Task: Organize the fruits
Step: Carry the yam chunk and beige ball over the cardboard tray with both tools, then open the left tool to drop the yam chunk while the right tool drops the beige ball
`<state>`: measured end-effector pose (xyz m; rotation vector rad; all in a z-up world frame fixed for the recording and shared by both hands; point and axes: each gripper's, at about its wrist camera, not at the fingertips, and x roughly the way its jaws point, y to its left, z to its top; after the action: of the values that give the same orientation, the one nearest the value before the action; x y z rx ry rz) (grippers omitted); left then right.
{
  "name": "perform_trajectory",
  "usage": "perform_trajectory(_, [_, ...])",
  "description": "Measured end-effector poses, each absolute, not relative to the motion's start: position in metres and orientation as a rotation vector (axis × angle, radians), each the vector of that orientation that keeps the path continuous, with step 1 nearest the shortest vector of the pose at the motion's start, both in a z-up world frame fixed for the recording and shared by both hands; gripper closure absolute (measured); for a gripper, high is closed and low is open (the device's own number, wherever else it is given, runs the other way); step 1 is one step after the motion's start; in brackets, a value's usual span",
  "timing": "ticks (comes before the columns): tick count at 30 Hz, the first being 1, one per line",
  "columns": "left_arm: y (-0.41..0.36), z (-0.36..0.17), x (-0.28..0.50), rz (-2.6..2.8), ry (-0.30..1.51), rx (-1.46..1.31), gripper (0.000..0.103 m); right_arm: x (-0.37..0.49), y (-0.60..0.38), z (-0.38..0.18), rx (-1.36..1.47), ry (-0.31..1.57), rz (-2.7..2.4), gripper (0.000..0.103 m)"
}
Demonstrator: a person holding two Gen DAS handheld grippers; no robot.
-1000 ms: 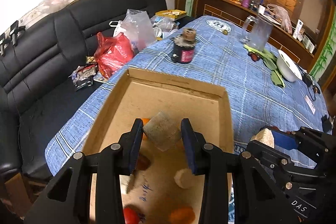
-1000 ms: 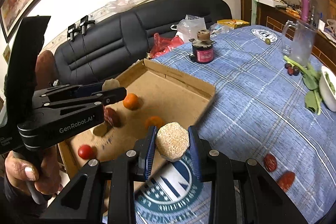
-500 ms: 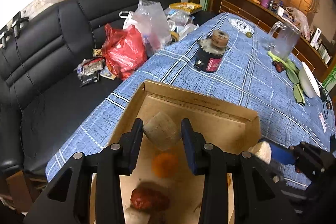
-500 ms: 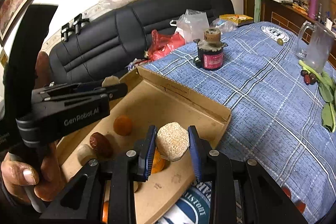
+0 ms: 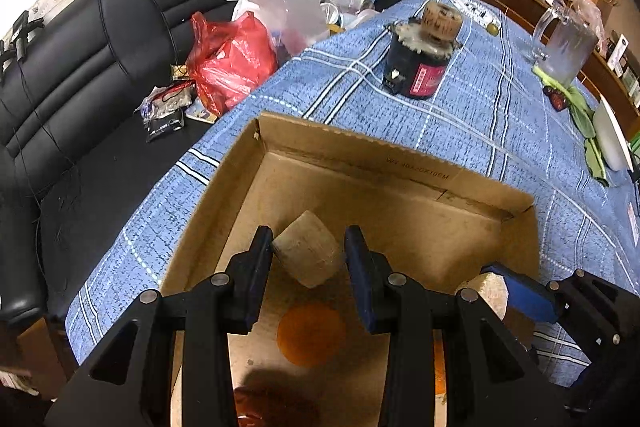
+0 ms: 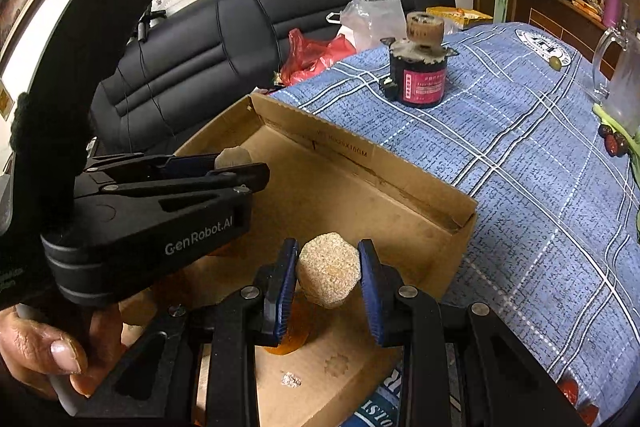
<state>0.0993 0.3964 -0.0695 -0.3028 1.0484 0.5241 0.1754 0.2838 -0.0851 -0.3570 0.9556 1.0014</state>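
1. Cardboard box [image 5: 400, 163] sits at the sofa-side edge of the blue checked table [image 5: 500, 115]; both grippers hang over it.
2. Left gripper [image 5: 308, 259] is clamped on a tan rough lump [image 5: 307, 254], pads against its two flanks, above the box floor near the left wall.
3. Right gripper [image 6: 328, 281] is clamped on a second grainy lump [image 6: 328, 275], held over the box's near part, by the right-hand corner.
4. Both lumps look dry, coarse and light; likely stiff but crumbly, so a moderate squeeze only. Rough skin should not slip on the pads.
5. Best hold: across the widest middle, flat pad on flat facet, as now. The left lump sits tilted, with one corner past the pad tips.
6. Orange fruit [image 5: 311, 334] lies on the box floor under the left gripper; smooth, round, it would roll, so take it across the middle.
7. Dark red fruit [image 5: 256, 407] sits at the box's near edge, partly cut off. More red fruits [image 6: 612, 143] lie on the table by the glass jug [image 6: 624, 75]; probably soft, go gently.
8. Black motor [image 6: 418, 67] stands on the table beyond the box, not part of this.
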Motion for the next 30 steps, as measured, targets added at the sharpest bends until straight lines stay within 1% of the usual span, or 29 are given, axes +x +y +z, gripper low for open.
perform_trajectory(8, [0.394, -0.076, 0.102, 0.532, 1.060, -0.279, 0.067, 0.177, 0.290, -0.095, -0.380, 0.968, 0.997, 0.073])
perform_trajectory(10, [0.394, -0.078, 0.103, 0.537, 1.070, -0.273, 0.067, 0.178, 0.290, -0.096, -0.375, 0.978, 1.001, 0.070])
perform_trajectory(13, [0.394, -0.079, 0.101, 0.539, 1.070, -0.284, 0.067, 0.180, 0.289, -0.097, -0.367, 0.985, 1.005, 0.069])
perform_trajectory(15, [0.394, -0.076, 0.099, 0.537, 1.065, -0.299, 0.067, 0.179, 0.286, -0.093, -0.359, 0.981, 1.011, 0.061])
perform_trajectory(18, [0.390, -0.065, 0.092, 0.541, 1.043, -0.293, 0.066, 0.175, 0.280, -0.082, -0.351, 0.958, 1.024, 0.061])
perform_trajectory(20, [0.386, -0.056, 0.086, 0.543, 1.019, -0.283, 0.055, 0.170, 0.273, -0.073, -0.348, 0.942, 1.036, 0.060])
perform_trajectory(21, [0.382, -0.050, 0.079, 0.547, 1.000, -0.276, 0.042, 0.168, 0.271, -0.070, -0.348, 0.937, 1.040, 0.059])
perform_trajectory(22, [0.380, -0.045, 0.074, 0.552, 0.982, -0.273, 0.034, 0.165, 0.267, -0.067, -0.350, 0.931, 1.045, 0.058])
perform_trajectory(24, [0.373, -0.035, 0.061, 0.570, 0.944, -0.268, 0.026, 0.160, 0.261, -0.063, -0.355, 0.929, 1.054, 0.054])
perform_trajectory(30, [0.353, -0.020, 0.028, 0.564, 0.884, -0.280, 0.026, 0.143, 0.246, -0.060, -0.377, 0.930, 1.087, 0.053])
